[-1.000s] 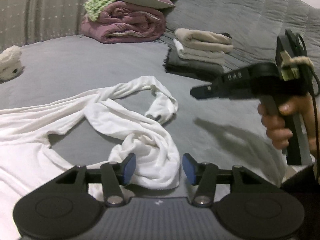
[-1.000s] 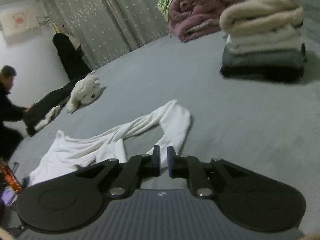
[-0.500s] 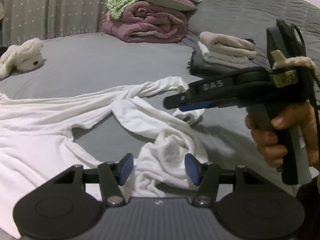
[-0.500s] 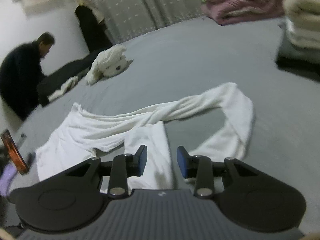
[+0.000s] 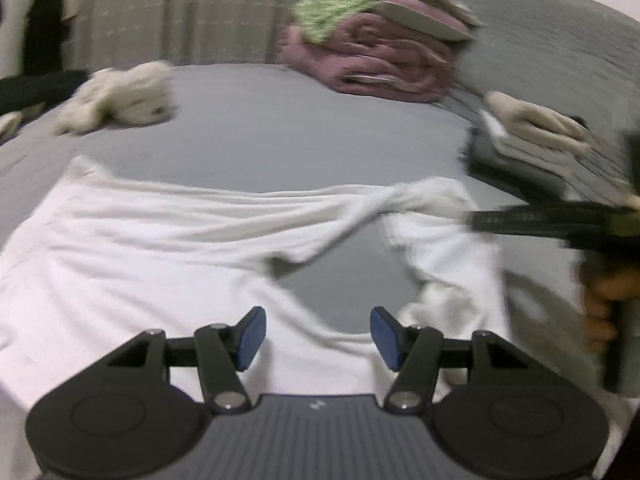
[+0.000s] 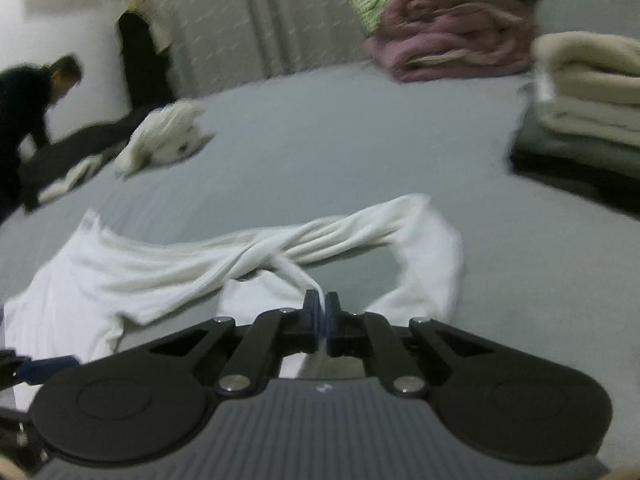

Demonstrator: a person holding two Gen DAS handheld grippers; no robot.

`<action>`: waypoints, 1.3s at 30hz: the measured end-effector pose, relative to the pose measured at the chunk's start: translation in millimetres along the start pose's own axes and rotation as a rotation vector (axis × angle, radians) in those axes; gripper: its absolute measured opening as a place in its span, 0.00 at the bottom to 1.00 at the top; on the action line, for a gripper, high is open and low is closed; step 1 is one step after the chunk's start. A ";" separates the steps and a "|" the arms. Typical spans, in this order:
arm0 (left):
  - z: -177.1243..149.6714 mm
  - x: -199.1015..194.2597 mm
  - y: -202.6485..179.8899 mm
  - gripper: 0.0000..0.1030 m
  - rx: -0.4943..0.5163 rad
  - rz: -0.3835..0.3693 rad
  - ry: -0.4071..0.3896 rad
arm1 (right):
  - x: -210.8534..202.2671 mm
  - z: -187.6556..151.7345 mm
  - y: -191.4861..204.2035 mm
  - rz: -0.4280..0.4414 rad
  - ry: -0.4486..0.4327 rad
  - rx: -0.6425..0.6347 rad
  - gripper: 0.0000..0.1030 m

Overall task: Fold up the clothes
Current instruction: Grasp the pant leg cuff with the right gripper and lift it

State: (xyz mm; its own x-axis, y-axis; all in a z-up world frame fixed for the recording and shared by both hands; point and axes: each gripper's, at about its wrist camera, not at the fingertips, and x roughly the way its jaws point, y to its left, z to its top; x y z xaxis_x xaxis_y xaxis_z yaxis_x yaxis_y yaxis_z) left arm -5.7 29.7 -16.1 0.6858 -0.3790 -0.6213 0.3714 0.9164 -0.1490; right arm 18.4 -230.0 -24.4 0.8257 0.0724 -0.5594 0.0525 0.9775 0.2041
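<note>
1. Lying spread over the grey bed, the white garment fills the lower left and centre of the left wrist view, with one long twisted sleeve running toward the right edge of the frame.
2. Low in that view, the left gripper stands about half open with nothing between its blue pads; white cloth lies beneath and beyond them, and bare grey bed shows in the gap ahead.
3. At the right edge of the same view, the right gripper reaches in level, its tip at the twisted sleeve end, held by a hand at the lower right.
4. In the right wrist view, the right gripper is closed, its pads pinched on a fold of the white garment at lower centre; the sleeve loops away to the upper right.
5. A stack of folded clothes sits at the right edge, well apart from the garment.
6. A plush toy lies at the upper left.
</note>
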 end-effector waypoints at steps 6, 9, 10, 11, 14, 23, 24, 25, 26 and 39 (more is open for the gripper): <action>-0.2 -23.7 46.6 0.57 -0.133 0.135 -0.019 | -44.7 5.6 -31.9 -0.104 -0.069 0.059 0.03; -0.6 -35.7 68.2 0.57 -0.188 0.226 -0.032 | -63.2 2.8 -46.9 -0.145 -0.081 0.099 0.03; -1.0 -38.2 75.4 0.57 -0.206 0.262 -0.030 | -68.0 1.7 -50.7 -0.160 -0.083 0.108 0.03; -1.4 -40.6 82.7 0.57 -0.226 0.299 -0.028 | -71.6 0.6 -53.3 -0.177 -0.086 0.114 0.03; -4.7 -43.8 104.9 0.57 -0.288 0.422 -0.003 | -83.8 -3.6 -65.8 -0.226 -0.106 0.141 0.03; -14.4 -48.4 159.7 0.54 -0.515 0.532 0.002 | -109.7 -23.2 -114.6 -0.368 -0.186 0.354 0.03; -15.1 -48.3 162.1 0.54 -0.539 0.526 -0.009 | -111.5 -24.6 -119.9 -0.369 -0.184 0.384 0.03; -15.7 -48.2 164.5 0.53 -0.563 0.521 -0.019 | -112.5 -26.2 -124.2 -0.370 -0.178 0.408 0.03; -16.3 -47.9 164.7 0.49 -0.578 0.521 -0.030 | -113.5 -27.8 -128.5 -0.370 -0.173 0.432 0.02; -19.0 -44.7 168.0 0.16 -0.659 0.508 -0.076 | -109.5 -45.6 -150.5 -0.244 -0.089 0.675 0.15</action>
State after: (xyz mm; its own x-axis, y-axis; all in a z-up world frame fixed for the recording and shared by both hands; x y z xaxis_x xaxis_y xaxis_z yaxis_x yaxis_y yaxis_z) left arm 14.2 203.0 -28.0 0.7200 0.1144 -0.6845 -0.4205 0.8565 -0.2992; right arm -105.4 -376.0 -30.5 0.7875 -0.1771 -0.5904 0.5528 0.6264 0.5495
